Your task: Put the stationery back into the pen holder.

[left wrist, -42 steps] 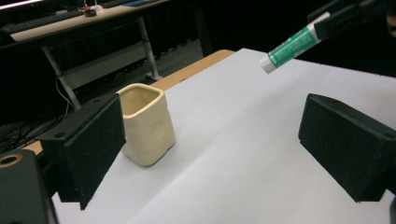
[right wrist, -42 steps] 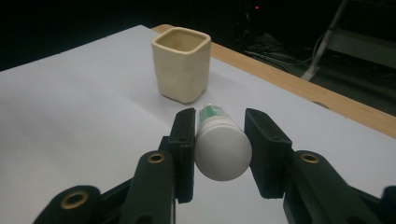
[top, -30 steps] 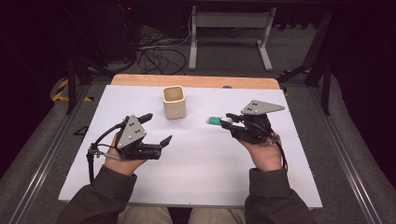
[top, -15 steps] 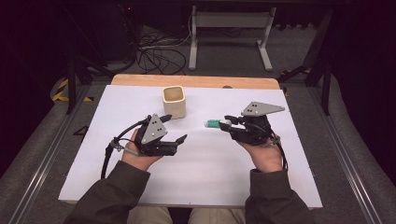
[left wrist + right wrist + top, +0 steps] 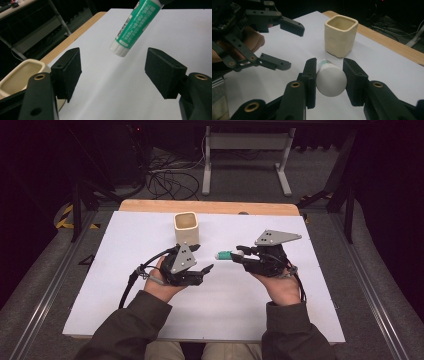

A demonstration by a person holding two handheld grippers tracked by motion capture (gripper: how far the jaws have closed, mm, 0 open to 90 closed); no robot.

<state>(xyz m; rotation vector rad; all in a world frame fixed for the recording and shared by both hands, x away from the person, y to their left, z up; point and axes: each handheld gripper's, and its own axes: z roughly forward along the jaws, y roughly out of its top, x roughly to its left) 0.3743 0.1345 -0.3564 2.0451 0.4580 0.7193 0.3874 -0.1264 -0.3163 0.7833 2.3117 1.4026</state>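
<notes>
My right gripper point(image 5: 240, 254) is shut on a green and white glue stick point(image 5: 223, 255), held level just above the white sheet with its white end pointing left. In the right gripper view the stick point(image 5: 330, 78) sits squeezed between both pads of that gripper point(image 5: 330, 65). My left gripper point(image 5: 202, 258) is open, its jaws facing the stick's free end a short way off. In the left gripper view the stick point(image 5: 135, 25) hangs above and beyond the gap of the left gripper point(image 5: 115, 70). A cream square cup point(image 5: 186, 227) stands upright behind the left gripper.
The white sheet point(image 5: 300, 310) covers the table, with a wooden edge point(image 5: 210, 206) at the far side. The cup point(image 5: 340, 35) is empty as far as I can see. Dark floor, cables and a table frame lie beyond.
My left gripper has moved right and slightly forward, towards the glue stick's free end. The right gripper has stayed put with the stick in it.
</notes>
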